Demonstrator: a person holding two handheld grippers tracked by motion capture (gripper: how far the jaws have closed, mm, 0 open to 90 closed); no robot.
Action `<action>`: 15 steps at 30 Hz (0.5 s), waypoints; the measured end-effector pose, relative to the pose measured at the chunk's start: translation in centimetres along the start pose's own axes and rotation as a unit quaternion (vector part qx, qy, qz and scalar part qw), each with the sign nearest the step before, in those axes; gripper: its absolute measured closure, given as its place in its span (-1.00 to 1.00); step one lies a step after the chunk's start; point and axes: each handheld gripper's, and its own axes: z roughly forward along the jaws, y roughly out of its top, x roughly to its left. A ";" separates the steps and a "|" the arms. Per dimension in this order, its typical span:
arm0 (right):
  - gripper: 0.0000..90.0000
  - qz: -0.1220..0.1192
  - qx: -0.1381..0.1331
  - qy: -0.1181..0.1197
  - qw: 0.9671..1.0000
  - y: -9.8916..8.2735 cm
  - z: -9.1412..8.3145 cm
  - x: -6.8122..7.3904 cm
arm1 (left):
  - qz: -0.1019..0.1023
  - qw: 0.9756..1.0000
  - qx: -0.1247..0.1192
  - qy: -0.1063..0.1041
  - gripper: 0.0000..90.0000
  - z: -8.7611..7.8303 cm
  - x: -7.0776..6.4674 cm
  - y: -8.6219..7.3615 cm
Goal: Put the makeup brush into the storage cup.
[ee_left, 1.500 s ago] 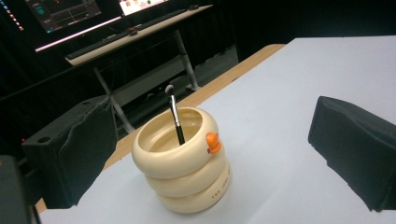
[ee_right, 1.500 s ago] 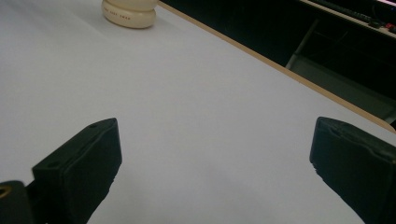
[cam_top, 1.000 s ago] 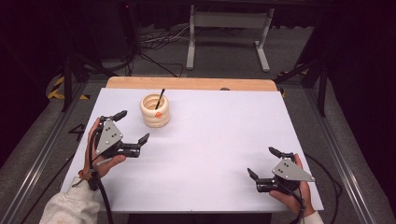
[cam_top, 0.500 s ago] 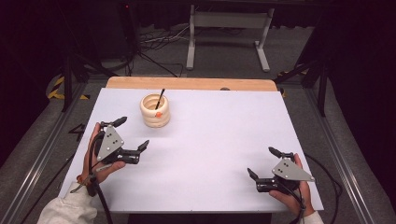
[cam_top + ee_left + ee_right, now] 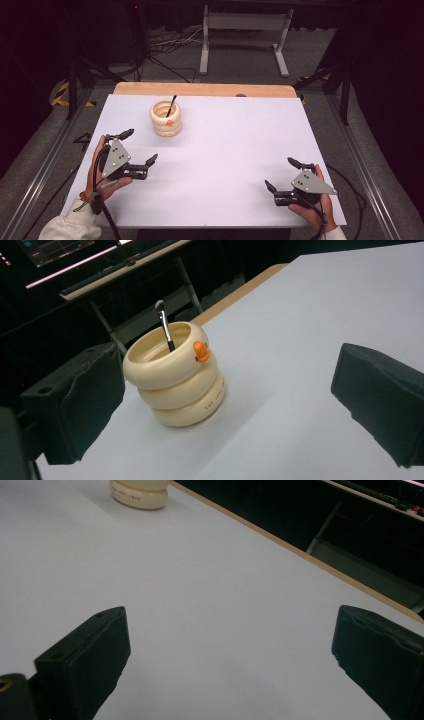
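Both tongs, left (image 5: pixel 136 146) and right (image 5: pixel 279 174), gape wide and empty; near the cup (image 5: pixel 172 375), the left view reveals a brush (image 5: pixel 164 329).

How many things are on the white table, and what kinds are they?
Cream ringed holder: 1
Black-handled brush standing in the holder: 1
Hand-held grippers, left and right, both open: 2
Total: 4

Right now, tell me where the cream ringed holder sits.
In the high view the cream ringed holder stands on the table's far left part, near the wooden edge, just beyond the left gripper, a brush inside it.
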 end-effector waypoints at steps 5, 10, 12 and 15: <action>-0.94 0.000 0.000 0.000 1.000 0.0 0.0 0.0 | 0.001 1.000 0.005 0.000 -0.97 -0.2 -0.3 -0.3; -0.94 -0.001 0.001 0.000 1.000 0.0 0.0 0.1 | 0.006 1.000 0.013 -0.003 -0.96 -0.3 -0.7 -0.8; -0.94 0.000 0.000 0.001 1.000 0.0 0.0 0.1 | 0.007 1.000 0.014 -0.002 -0.96 -0.4 -0.8 -1.0; -0.94 -0.001 0.000 0.000 1.000 0.1 0.0 0.1 | 0.004 1.000 0.015 -0.003 -0.96 -0.4 -1.0 -1.3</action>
